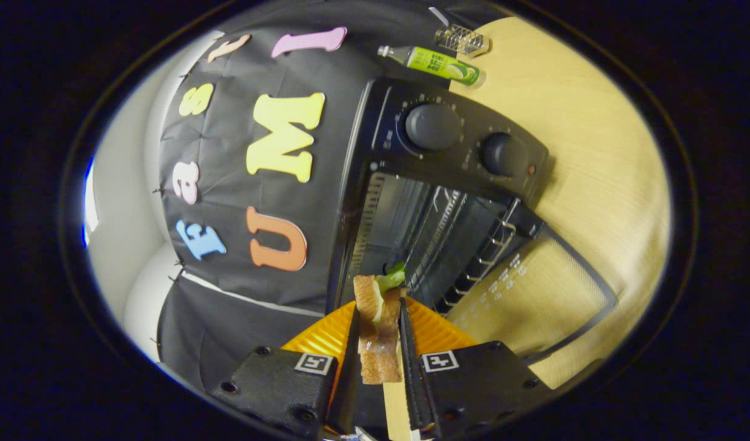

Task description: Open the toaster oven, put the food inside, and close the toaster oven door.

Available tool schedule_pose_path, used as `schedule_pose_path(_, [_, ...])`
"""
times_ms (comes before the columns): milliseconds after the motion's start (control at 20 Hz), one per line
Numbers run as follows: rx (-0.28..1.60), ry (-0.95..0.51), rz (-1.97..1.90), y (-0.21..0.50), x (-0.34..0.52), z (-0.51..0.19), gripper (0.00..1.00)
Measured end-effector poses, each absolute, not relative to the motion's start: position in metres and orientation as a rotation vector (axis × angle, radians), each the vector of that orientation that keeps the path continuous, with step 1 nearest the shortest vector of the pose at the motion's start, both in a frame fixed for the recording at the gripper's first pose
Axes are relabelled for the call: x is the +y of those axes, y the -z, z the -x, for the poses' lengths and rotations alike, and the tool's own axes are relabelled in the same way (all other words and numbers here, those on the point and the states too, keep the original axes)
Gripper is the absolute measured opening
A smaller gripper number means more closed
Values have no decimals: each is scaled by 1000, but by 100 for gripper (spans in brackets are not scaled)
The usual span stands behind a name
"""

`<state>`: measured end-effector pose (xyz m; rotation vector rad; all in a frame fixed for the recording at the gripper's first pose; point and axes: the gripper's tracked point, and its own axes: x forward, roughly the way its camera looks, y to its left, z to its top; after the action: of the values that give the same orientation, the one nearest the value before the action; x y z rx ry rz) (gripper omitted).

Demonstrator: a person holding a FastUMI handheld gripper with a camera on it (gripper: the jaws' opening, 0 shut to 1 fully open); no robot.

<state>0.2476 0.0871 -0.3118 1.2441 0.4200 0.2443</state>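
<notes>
Sandwich (379,334) is pinched between the fingers (378,349), hovering over an orange plate (439,334), with the open toaster oven (423,202) just ahead. I'd ease it straight onto the rack (466,245), level, clearing the dropped door (534,294).

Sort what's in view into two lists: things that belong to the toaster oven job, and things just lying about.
Belongs to the job:
- toaster oven, open
- its door, folded down
- sandwich, clamped between the fingers
- gripper, shut on it
- orange plate, under the sandwich

Just lying about:
- green bottle, on its side behind the oven
- clear wire-patterned item beside it
- wooden table
</notes>
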Motion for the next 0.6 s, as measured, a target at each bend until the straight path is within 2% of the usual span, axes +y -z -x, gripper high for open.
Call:
schedule_pose_path(200, [355,-188,-1182,316,90,-285,39])
schedule_pose_path(500, [351,-147,-1140,339,95,-313,39])
schedule_pose_path(600, [363,-116,-1096,349,91,-320,42])
